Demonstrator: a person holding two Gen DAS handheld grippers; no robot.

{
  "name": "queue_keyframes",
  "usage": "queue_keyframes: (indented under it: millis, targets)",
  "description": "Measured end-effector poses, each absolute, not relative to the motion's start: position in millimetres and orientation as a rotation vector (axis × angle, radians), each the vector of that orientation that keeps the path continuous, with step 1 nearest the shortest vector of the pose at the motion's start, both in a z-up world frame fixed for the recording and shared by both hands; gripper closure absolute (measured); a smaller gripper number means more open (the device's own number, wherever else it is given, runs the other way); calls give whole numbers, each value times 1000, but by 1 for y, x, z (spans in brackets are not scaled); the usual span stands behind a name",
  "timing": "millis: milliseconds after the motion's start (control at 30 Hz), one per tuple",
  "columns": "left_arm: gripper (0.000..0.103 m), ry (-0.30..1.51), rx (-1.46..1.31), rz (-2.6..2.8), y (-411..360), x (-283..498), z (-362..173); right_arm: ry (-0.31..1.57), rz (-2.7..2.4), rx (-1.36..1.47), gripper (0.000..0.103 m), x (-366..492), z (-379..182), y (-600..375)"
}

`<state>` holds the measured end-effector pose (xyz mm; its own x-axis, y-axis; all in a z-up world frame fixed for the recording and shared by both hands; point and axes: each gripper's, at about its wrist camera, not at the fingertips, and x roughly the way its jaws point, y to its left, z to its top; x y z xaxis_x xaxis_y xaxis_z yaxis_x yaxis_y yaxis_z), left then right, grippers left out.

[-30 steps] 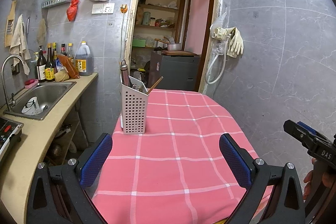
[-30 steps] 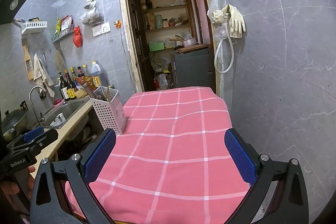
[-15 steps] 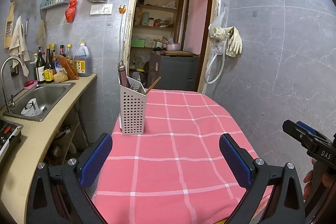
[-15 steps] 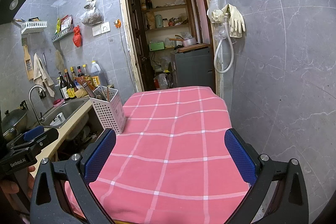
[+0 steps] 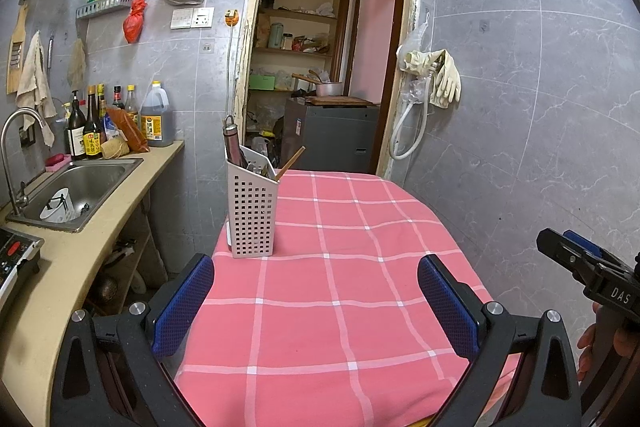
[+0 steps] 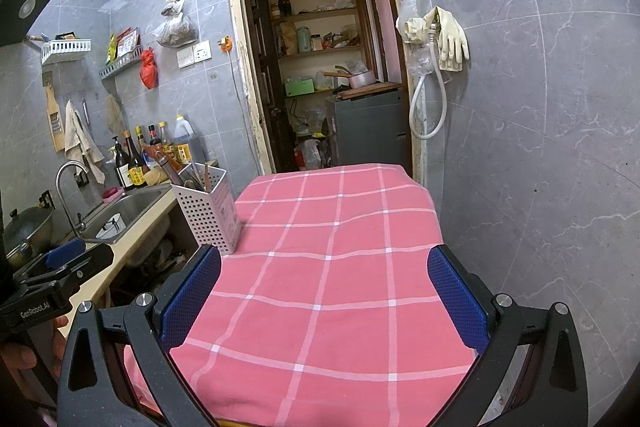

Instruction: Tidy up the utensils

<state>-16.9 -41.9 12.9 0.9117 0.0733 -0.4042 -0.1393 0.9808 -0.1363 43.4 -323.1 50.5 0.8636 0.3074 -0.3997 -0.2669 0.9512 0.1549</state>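
Grey-tiled kitchen, with a table point(image 5: 320, 307) under a pink checked cloth in the middle of both views. Left tongs point(image 5: 316, 303) low over the near end of the table, blue pads wide apart, holding nothing. Right tongs point(image 6: 326, 301) likewise over the near end, pads spread wide, nothing between them. Seen from the left wrist, the right tongs' black body pokes in at the right border, off the table's right edge; seen from the right wrist, the left tongs sit at the lower left, over the counter side. Ahead of both, at the table's left edge and about halfway along it, stands a white perforated utensil holder point(image 5: 251, 211) upright on the cloth. Sticking out of its top: a metal handle point(image 5: 232, 143) with a hanging loop, leaning left, and a wooden stick point(image 5: 291, 163) slanting out to the right; other pieces inside too dark to tell apart. Left of the table, apart from it, runs a beige counter point(image 5: 100, 239) with a steel sink point(image 5: 80, 187) and a curved tap point(image 5: 12, 155). White cup-like object point(image 5: 58, 211) lying in the sink. Dark sauce bottles point(image 5: 86, 131) and a big oil jug point(image 5: 156, 115) lined up at the counter's far end against the wall. Beyond the table's far end, an open doorway point(image 5: 328, 67) into a pantry with shelves. Pale rubber gloves point(image 5: 442, 79) hanging on the wall right of the doorway.
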Motion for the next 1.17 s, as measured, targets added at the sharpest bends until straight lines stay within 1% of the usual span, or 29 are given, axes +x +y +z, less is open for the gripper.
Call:
queue_keyframes:
  millis: [467, 767, 967, 1167]
  targets:
    - [1, 416, -157, 107, -40, -17, 13, 437, 302, 95, 1, 43, 50, -322]
    - [1, 504, -111, 235, -33, -11, 8, 445, 301, 94, 1, 42, 47, -322]
    - [1, 516, -119, 238, -27, -11, 8, 461, 306, 90, 1, 39, 33, -320]
    - [1, 534, -118, 245, -22, -3, 7, 480, 313, 85, 1, 48, 32, -319]
